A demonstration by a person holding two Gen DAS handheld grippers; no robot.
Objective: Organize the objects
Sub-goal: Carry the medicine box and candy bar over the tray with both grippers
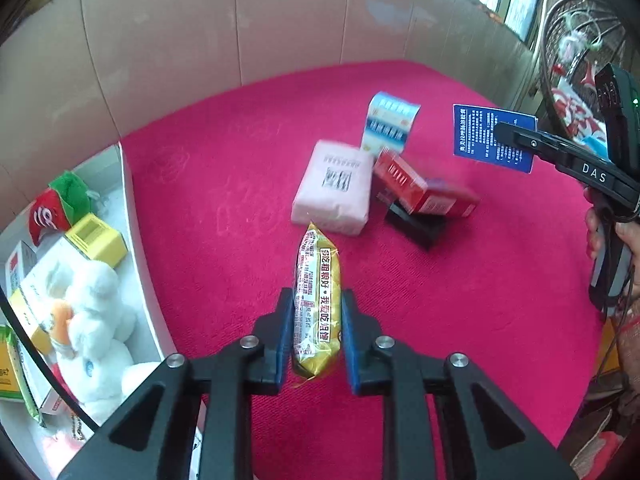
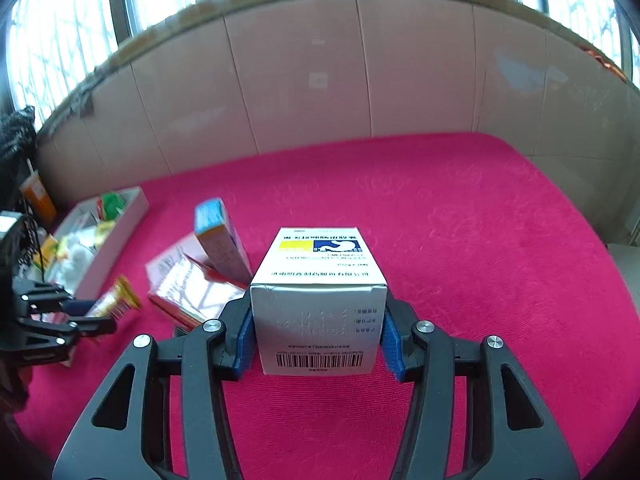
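- Left hand-held gripper (image 1: 317,332) is clamped on a yellow snack packet (image 1: 317,300), its blue pads pressed to the packet's two long sides; the packet points forward, above the red cloth of the bench (image 1: 224,184).
- Right hand-held gripper (image 2: 318,330) is closed on a white medicine box (image 2: 320,300), barcode face toward the camera, held clear of the cloth. From the left wrist view the same box shows its blue printed side (image 1: 494,138).
- Both tools are loaded, so the step in hand looks like the carry: each item is picked and awaits a place.
- White tray (image 1: 138,240) at the bench's left edge already holds a white plush toy (image 1: 96,320), a small yellow box (image 1: 96,240) and a red-and-green plush (image 1: 56,208), so it is probably the destination.
- Next move, as I judge it: swing the packet left over the tray wall to a free gap, then release. The box has farther to travel.
- On the cloth remain a pink tissue pack (image 1: 332,188), a red box (image 1: 404,180) leaning on a black object (image 1: 416,226), and a blue-and-white carton (image 1: 390,124) standing behind them.
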